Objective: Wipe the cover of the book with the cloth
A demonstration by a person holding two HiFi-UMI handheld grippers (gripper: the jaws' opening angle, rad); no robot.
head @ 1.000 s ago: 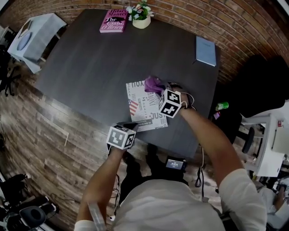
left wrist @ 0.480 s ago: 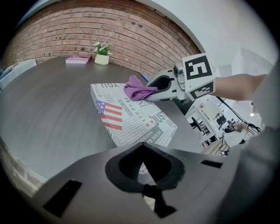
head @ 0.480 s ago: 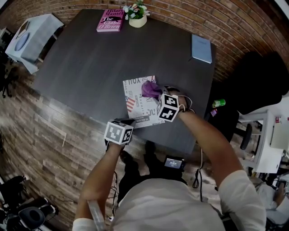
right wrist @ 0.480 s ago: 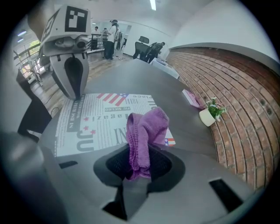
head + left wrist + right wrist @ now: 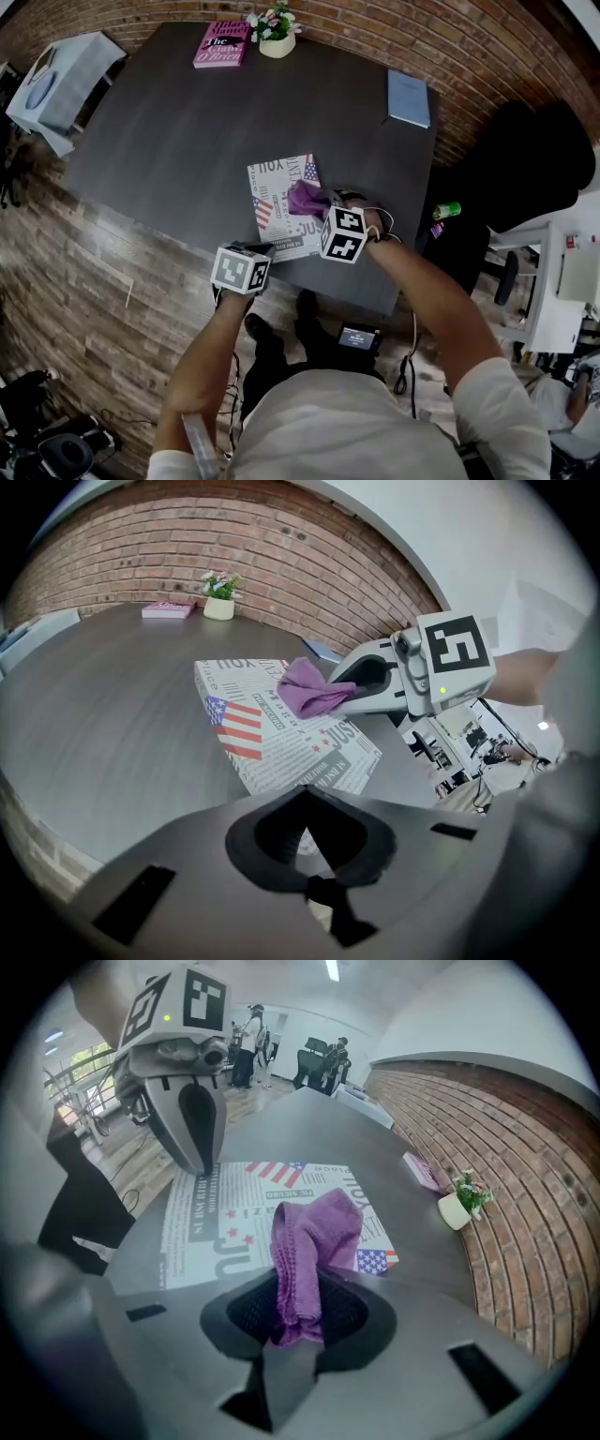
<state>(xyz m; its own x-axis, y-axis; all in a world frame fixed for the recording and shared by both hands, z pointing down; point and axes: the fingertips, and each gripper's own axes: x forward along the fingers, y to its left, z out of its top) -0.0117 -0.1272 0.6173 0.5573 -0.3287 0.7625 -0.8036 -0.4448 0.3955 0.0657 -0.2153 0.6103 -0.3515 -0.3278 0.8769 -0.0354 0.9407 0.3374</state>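
Two tongs share the work: right tongs [image 5: 296,1321] clamp the cloth [image 5: 314,1232] on the book [image 5: 272,225] near the counter's [image 5: 187,122] front edge. Left tongs [image 5: 314,878], shut and empty, seem to pin its corner. Flat, overlapping, light strokes would serve best.

Purple cloth [image 5: 305,199]; book [image 5: 277,230] cover in black-and-white newsprint with red-striped flags; dark grey bench [image 5: 187,122]; pink book [image 5: 222,45]; red-brown brick wall [image 5: 450,47].

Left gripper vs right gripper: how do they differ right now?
The left gripper is shut and empty; the right gripper is clamped on the purple cloth. The left gripper sits at the book's near corner; the right gripper has the cloth on the cover. Both point down at the same book.
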